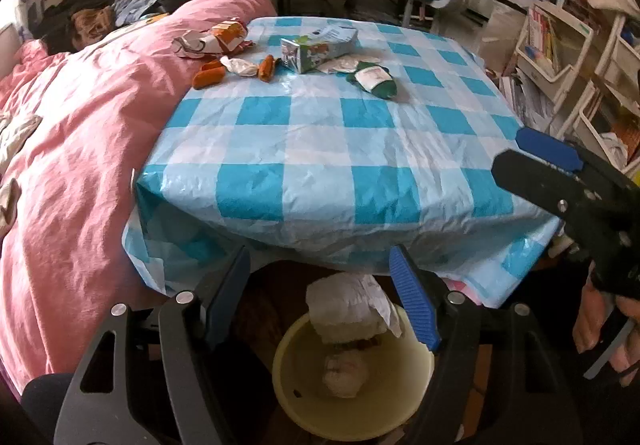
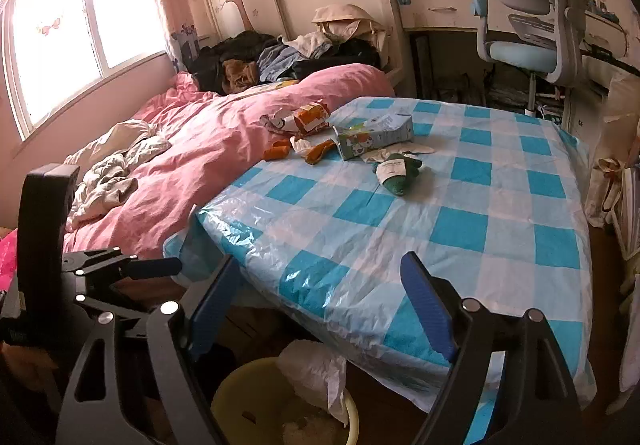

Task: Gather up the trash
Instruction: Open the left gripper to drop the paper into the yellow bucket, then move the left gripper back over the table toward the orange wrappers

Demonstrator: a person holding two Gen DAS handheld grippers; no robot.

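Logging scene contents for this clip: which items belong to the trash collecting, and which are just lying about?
Job:
yellow bin
crumpled white paper
carton
orange wrappers
green packet

Lying about:
pink duvet
clothes pile
desk chair
bookshelf

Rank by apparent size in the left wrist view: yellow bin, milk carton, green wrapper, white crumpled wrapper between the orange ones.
1. yellow bin, though nearness inflates it
2. milk carton
3. green wrapper
4. white crumpled wrapper
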